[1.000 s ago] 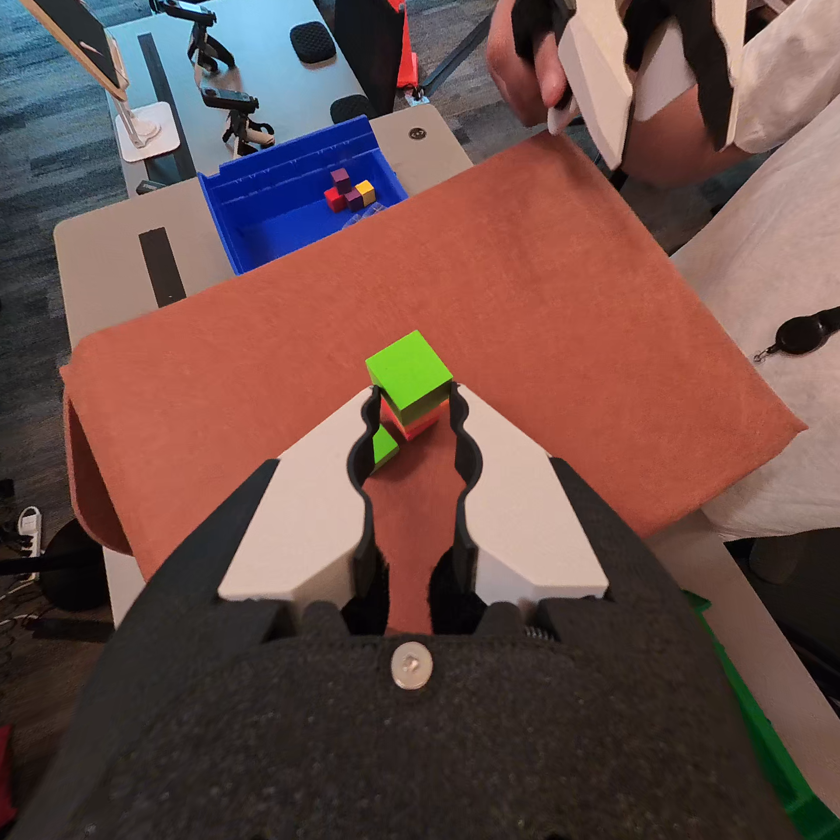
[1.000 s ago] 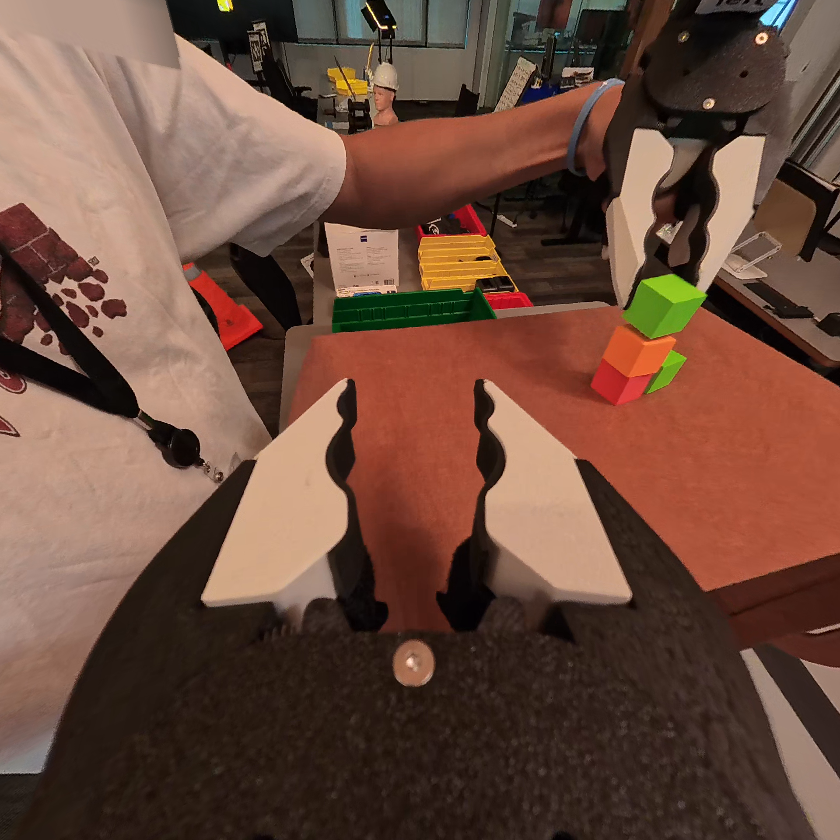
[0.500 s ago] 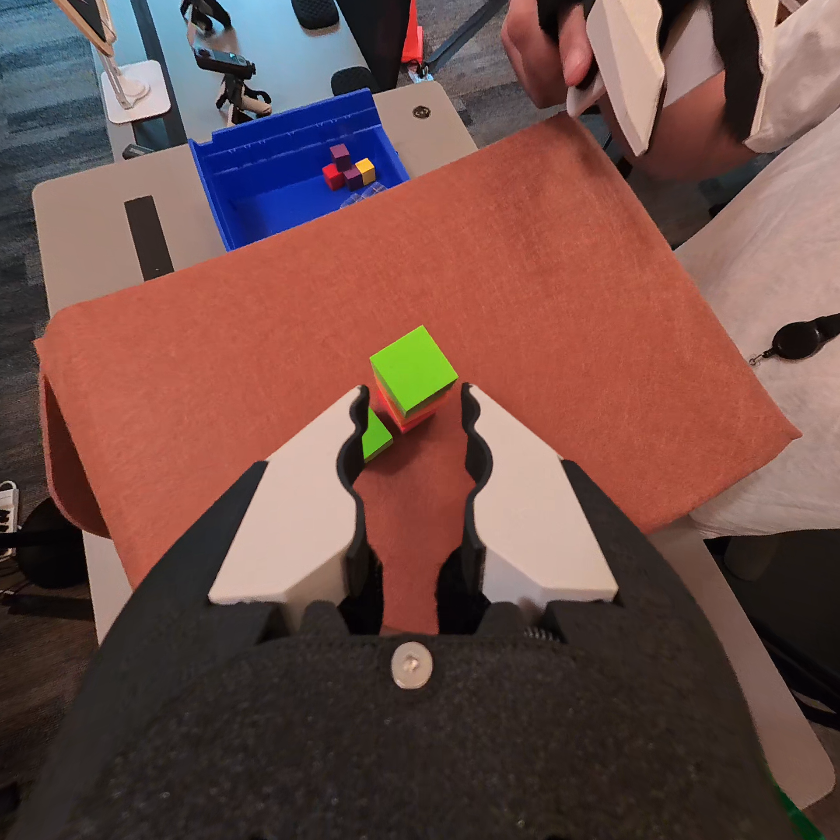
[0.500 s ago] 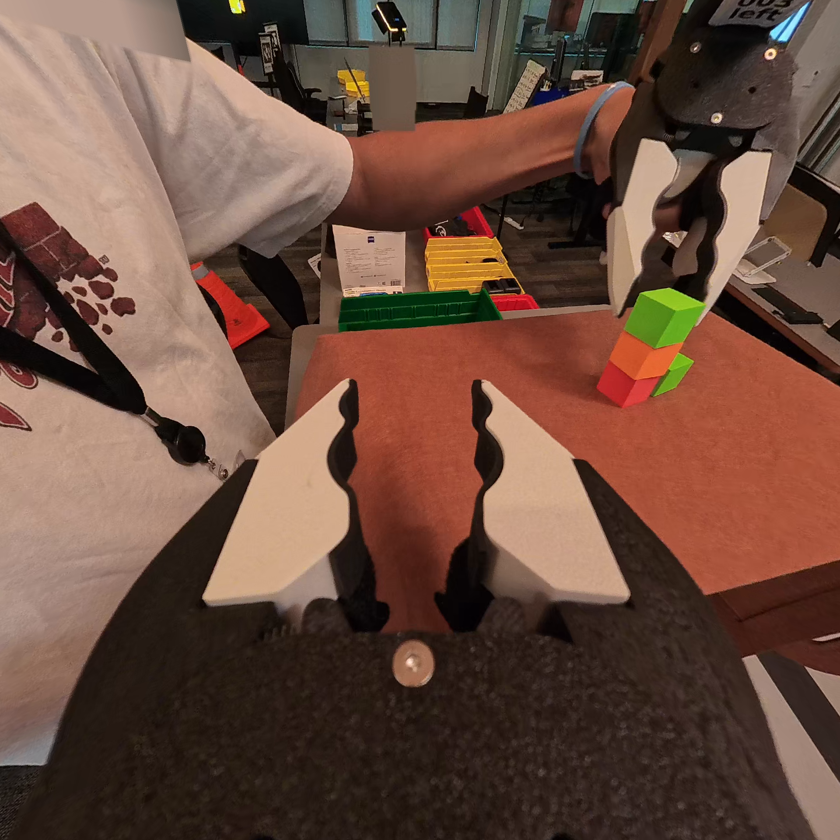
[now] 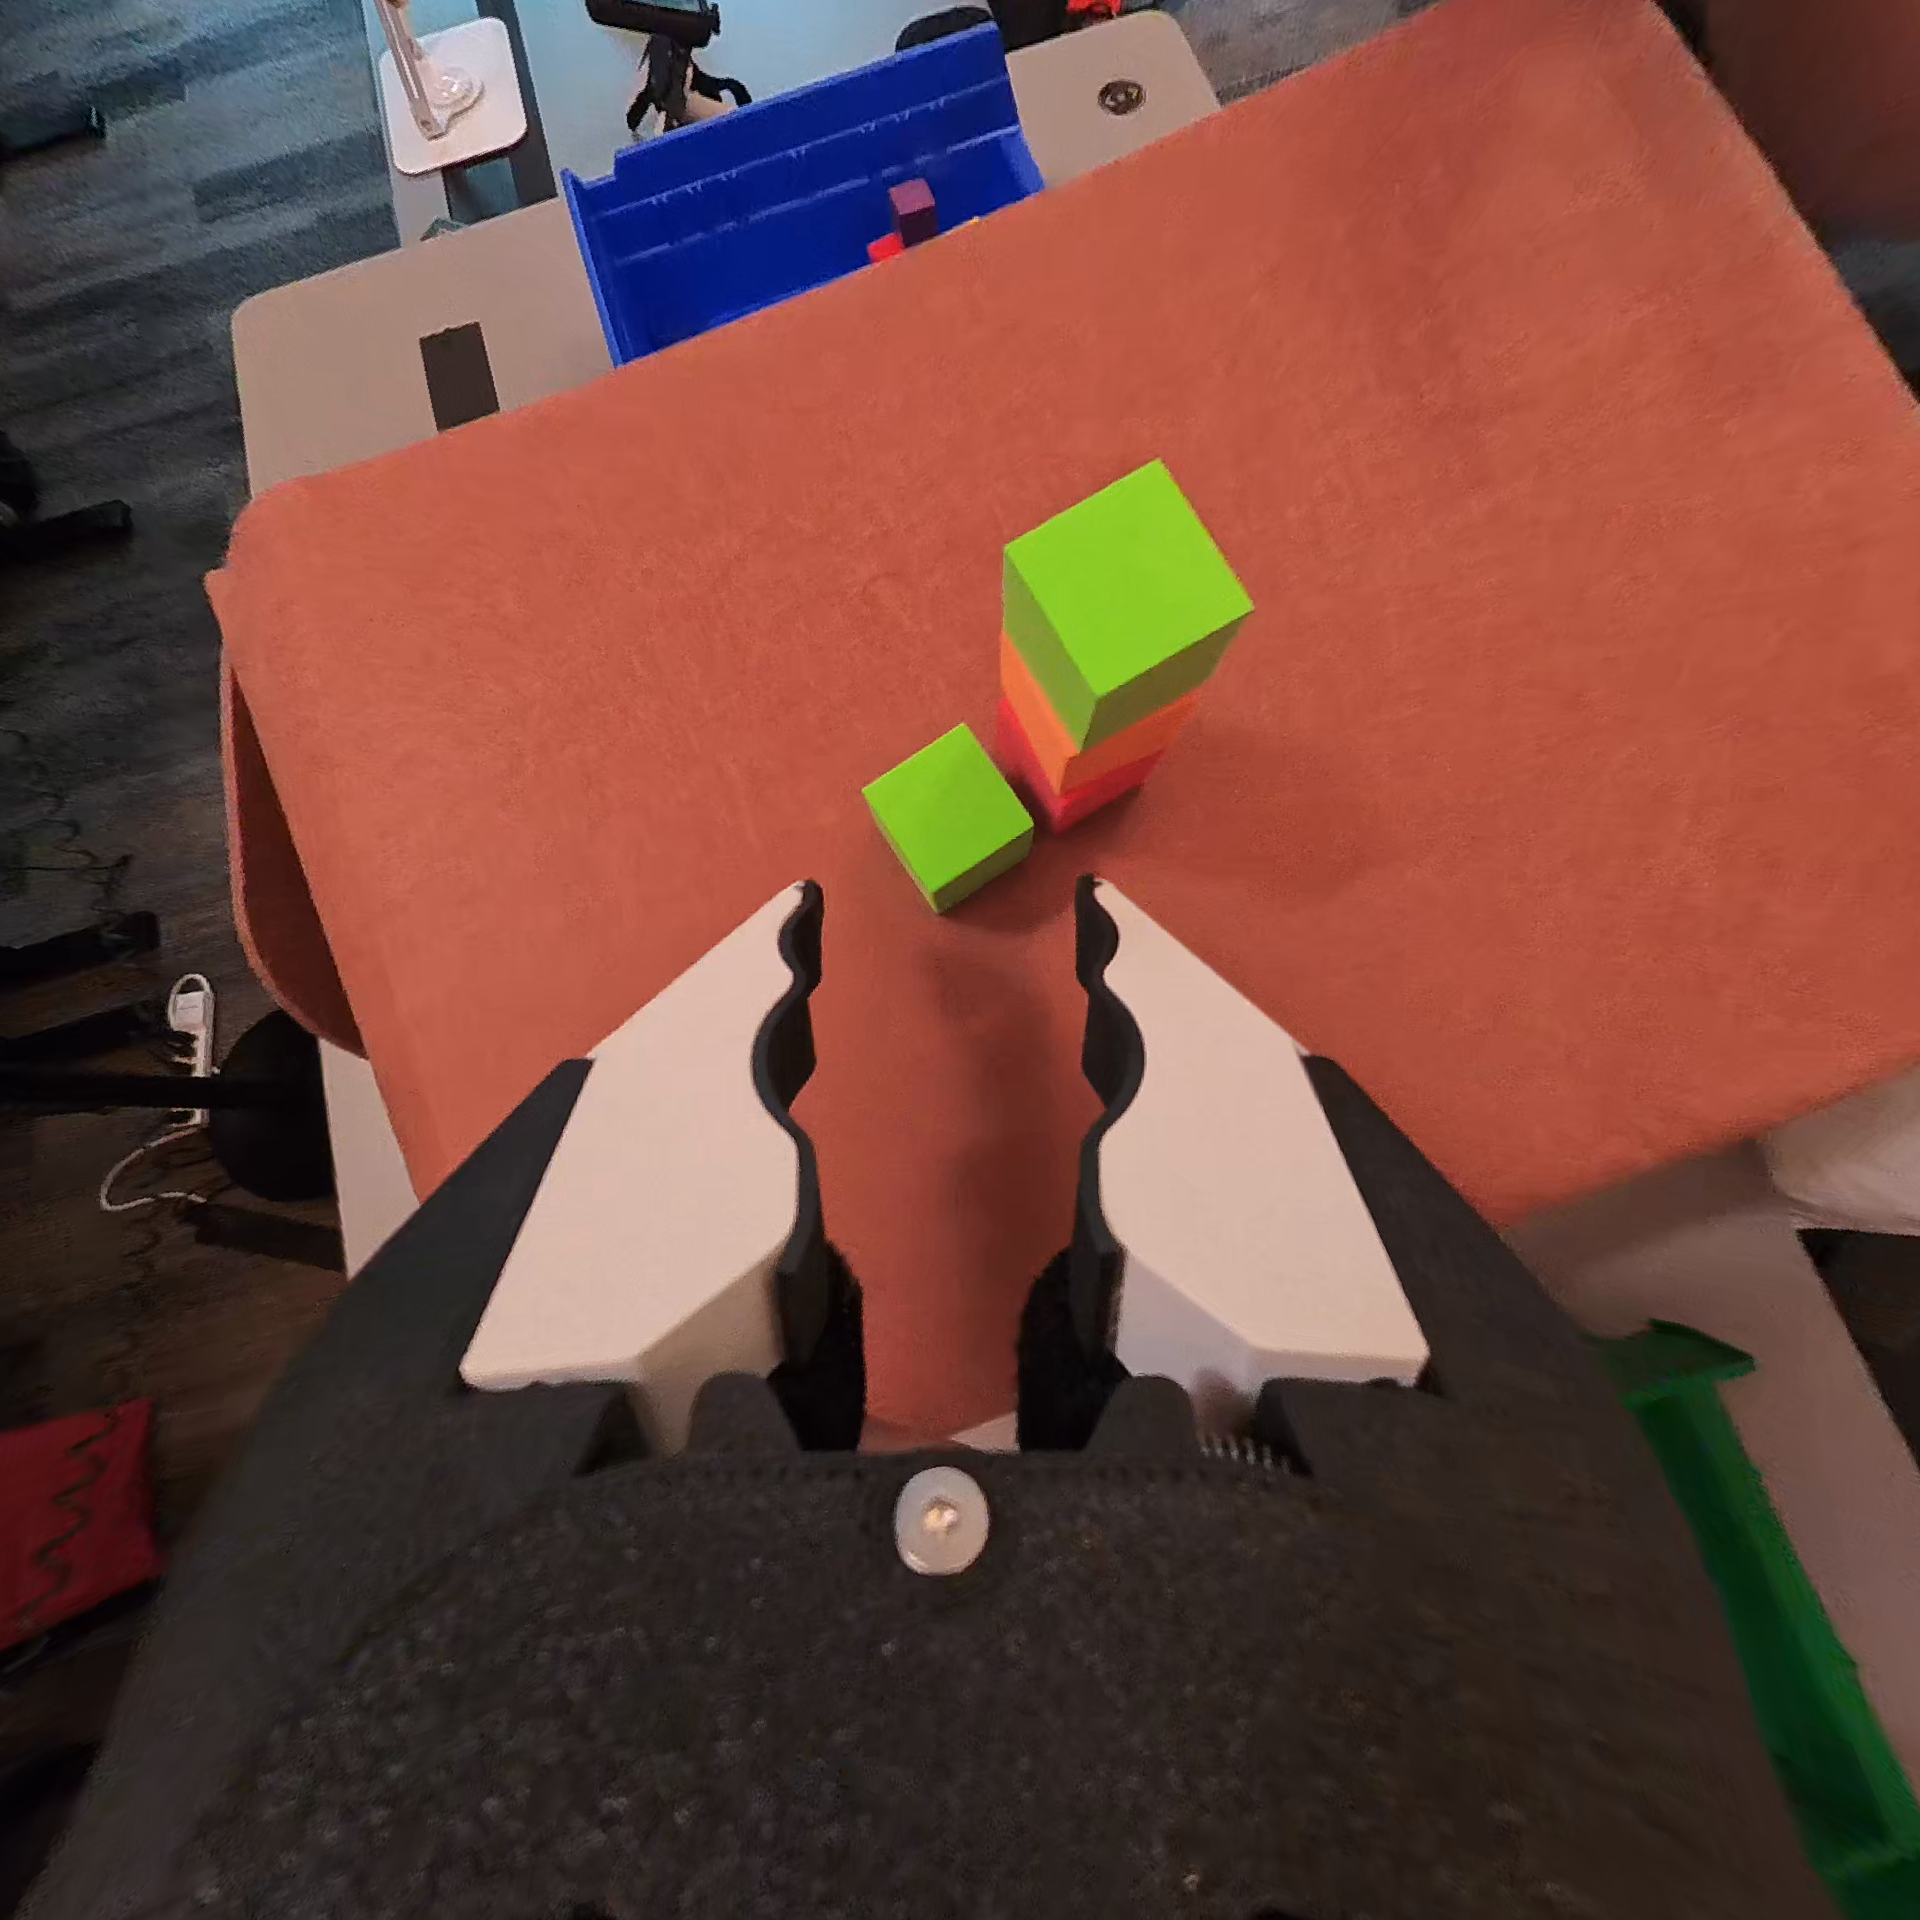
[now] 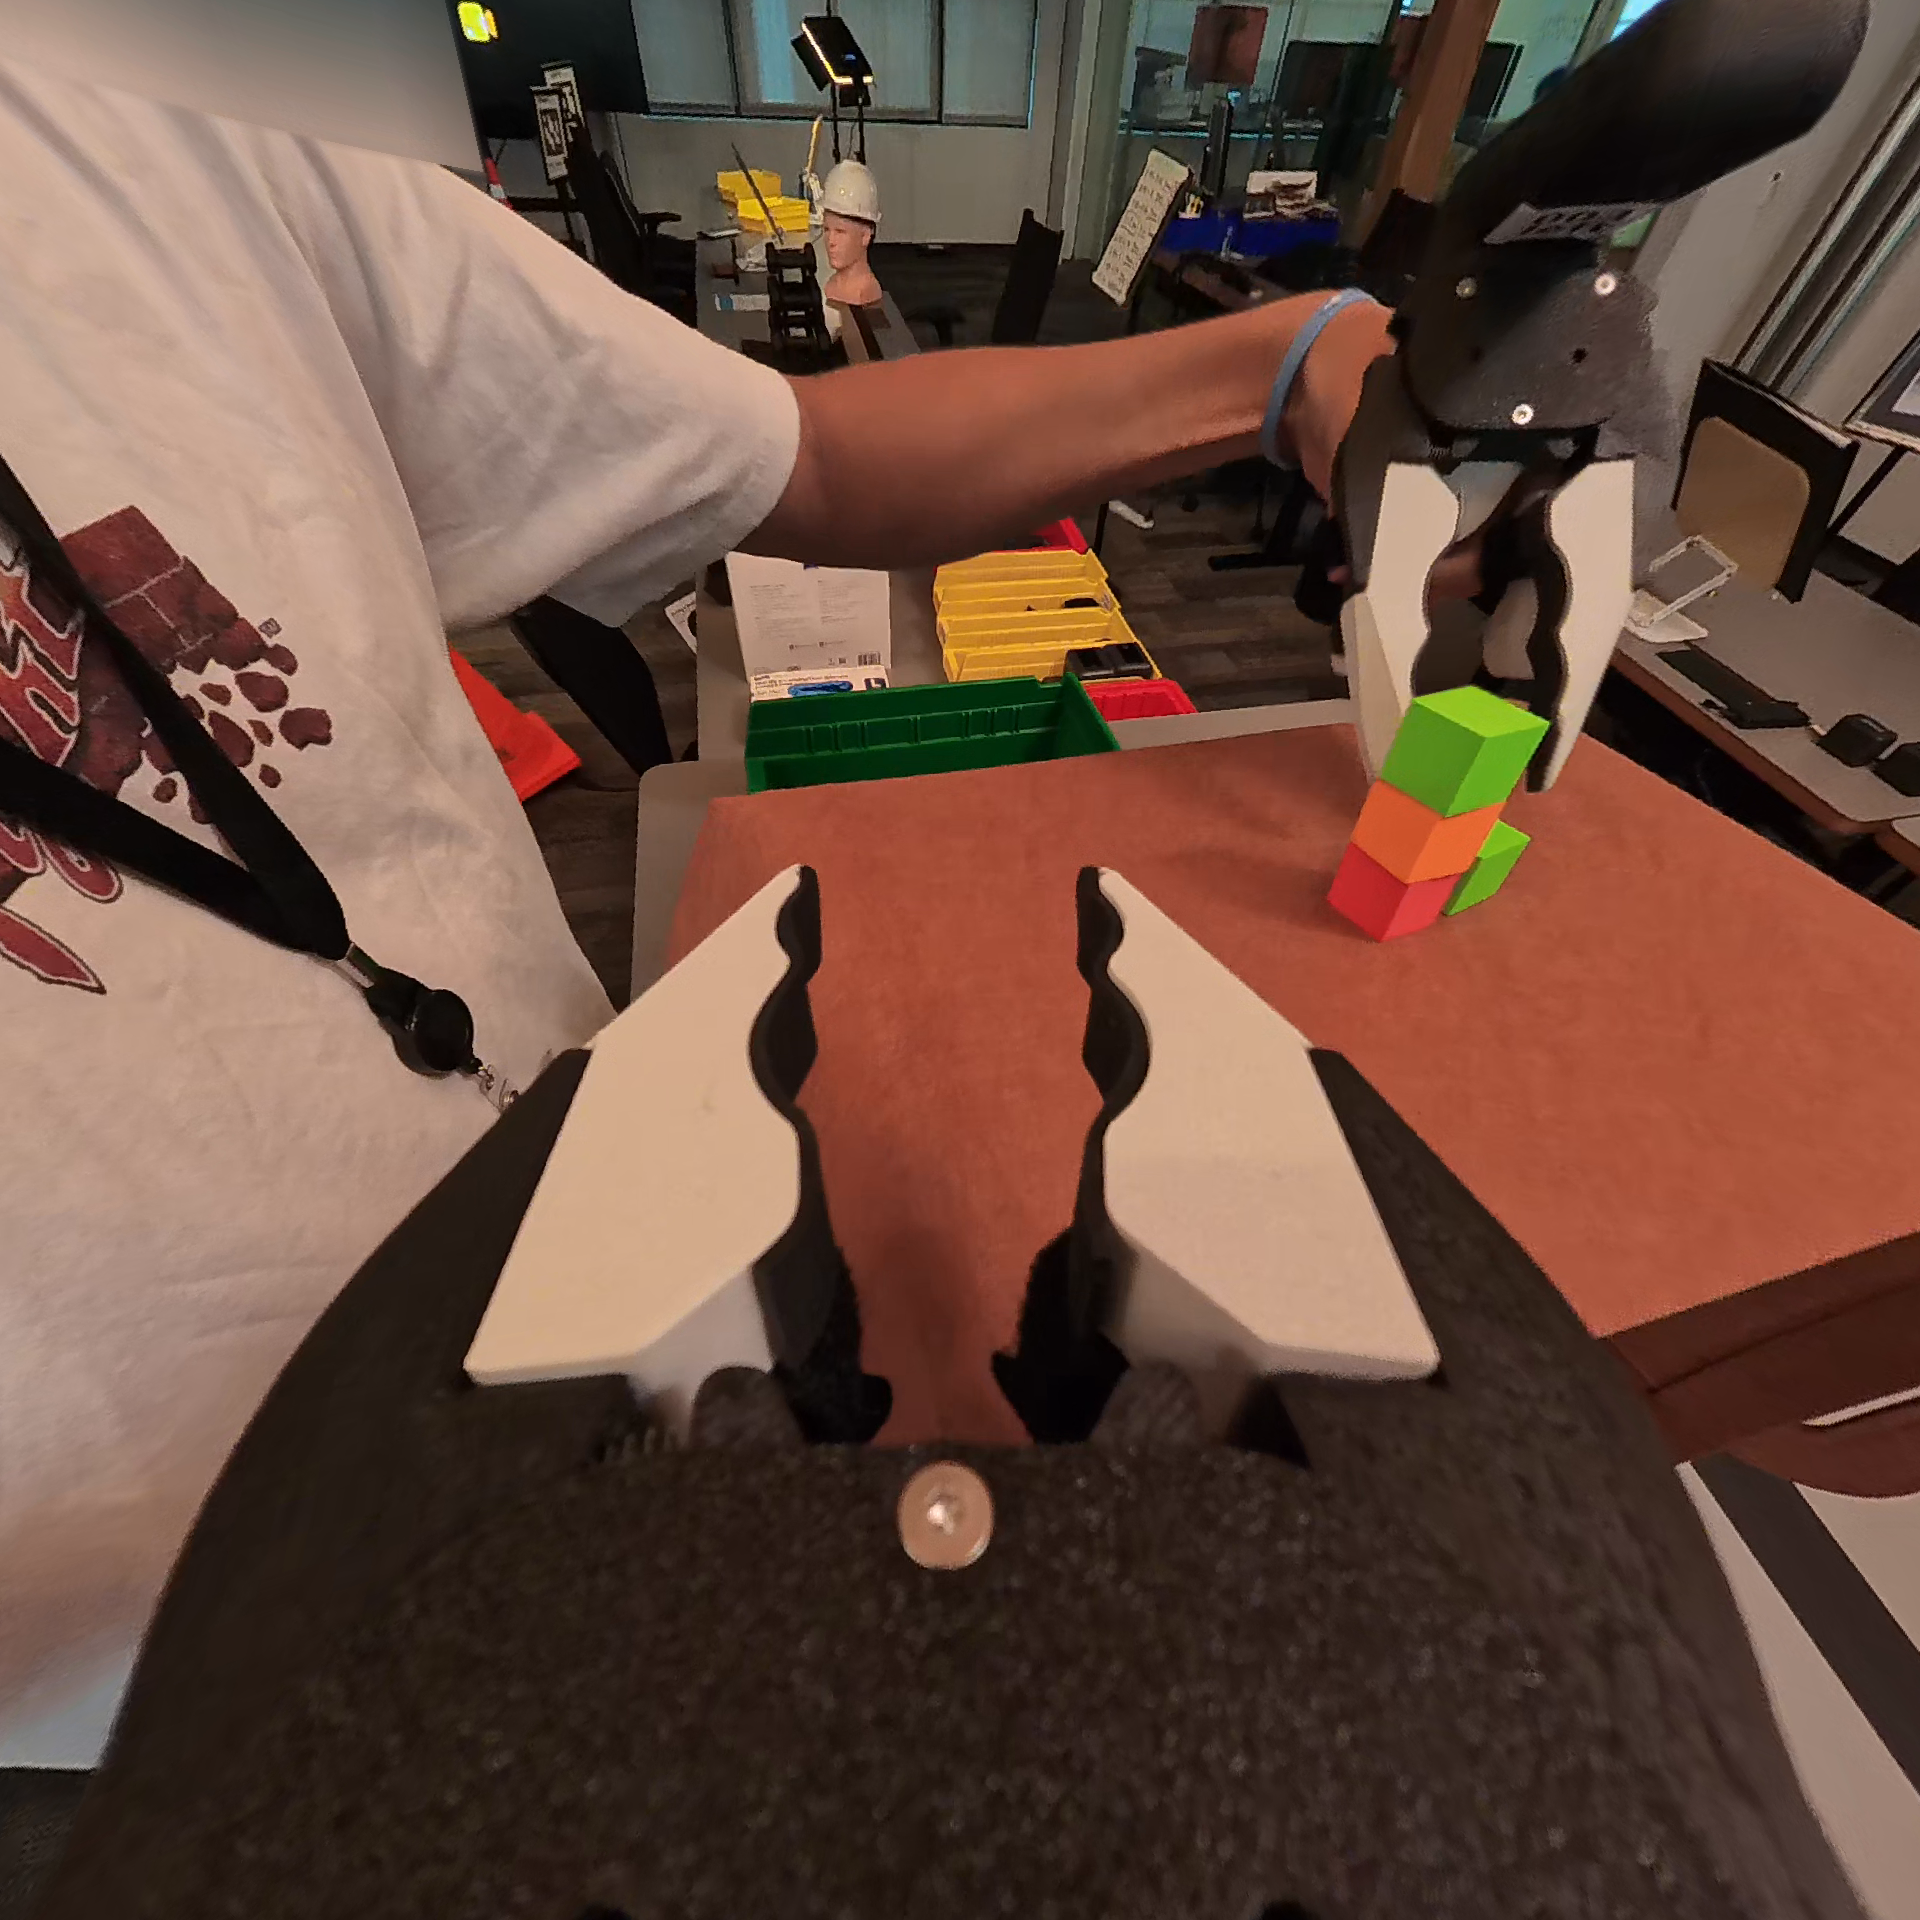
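Note:
A stack of three cubes stands on the rust-brown cloth (image 5: 623, 644): a green cube (image 5: 1122, 592) on an orange cube (image 5: 1049, 727) on a red cube (image 5: 1081, 800). A second green cube (image 5: 945, 816) lies on the cloth beside the stack's base. My left gripper (image 5: 943, 894) is open and empty, just short of the loose green cube. In the right wrist view it (image 6: 1465, 727) hangs above and behind the stack (image 6: 1439, 810), clear of it. My right gripper (image 6: 943, 883) is open and empty over the cloth (image 6: 1143, 831), well apart from the cubes.
A blue bin (image 5: 769, 218) with several small cubes stands at the table's far edge. A green bin (image 6: 914, 732) stands beyond the cloth, with yellow and red bins behind it. The person's white shirt (image 6: 260, 727) and arm (image 6: 1039, 436) fill the left of the right wrist view.
My left gripper's jaws opened off the top green cube, left it on the stack, and the gripper drew back and up. My right gripper stayed about where it was, open.

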Demonstrator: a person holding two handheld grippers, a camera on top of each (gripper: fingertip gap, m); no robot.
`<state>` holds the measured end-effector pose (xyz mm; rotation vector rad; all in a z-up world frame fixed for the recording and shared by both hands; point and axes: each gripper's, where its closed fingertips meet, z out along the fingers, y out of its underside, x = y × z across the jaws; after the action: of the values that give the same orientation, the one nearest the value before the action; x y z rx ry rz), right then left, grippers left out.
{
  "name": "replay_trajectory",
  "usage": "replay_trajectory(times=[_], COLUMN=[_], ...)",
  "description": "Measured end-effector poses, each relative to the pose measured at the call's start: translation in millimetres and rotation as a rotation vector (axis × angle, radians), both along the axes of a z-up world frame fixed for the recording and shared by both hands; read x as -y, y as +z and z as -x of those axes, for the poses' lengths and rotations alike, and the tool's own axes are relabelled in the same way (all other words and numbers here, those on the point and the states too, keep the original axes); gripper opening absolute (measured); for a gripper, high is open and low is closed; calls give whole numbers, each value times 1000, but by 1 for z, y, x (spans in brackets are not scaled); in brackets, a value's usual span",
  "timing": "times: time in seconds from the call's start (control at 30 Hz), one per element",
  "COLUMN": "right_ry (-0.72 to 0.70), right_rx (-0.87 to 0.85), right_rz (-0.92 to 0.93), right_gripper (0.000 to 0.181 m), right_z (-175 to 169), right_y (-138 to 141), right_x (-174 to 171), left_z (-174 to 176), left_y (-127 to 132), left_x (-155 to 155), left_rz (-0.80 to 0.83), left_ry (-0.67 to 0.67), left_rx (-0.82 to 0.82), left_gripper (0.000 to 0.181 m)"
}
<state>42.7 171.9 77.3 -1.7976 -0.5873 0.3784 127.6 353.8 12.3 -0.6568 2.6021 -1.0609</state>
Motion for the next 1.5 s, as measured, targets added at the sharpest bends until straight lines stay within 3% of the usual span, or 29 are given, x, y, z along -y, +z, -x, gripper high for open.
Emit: replay_trajectory(times=[0.53,0.67,0.9,1.03,1.17,1.3,1.5], right_ry=[-70,-65,-59,-65,-96,-233,-349], right_rx=[7,0,-5,22,42,52,78], right_rz=[34,27,5,17,12,-14,-19], right_gripper=[47,46,47,47,48,56,65], right_z=[4,6,8,8,3,-18,-35], right_y=[-1,1,4,-1,-3,3,-2], right_x=[-6,-8,-13,-16,-20,-33,-46], left_z=[-14,-10,-5,3,13,24,24], left_y=[-17,-15,-7,5,34,62,64], left_x=[11,11,3,-10,-16,-6,13], left_rz=[13,23,54,60,104,165,120], left_ry=[-179,-209,-169,-119,-77,-80,-106], left_rx=[-74,-62,-33,-12,19,21,27], left_gripper=[52,30,29,29,28,28,28])
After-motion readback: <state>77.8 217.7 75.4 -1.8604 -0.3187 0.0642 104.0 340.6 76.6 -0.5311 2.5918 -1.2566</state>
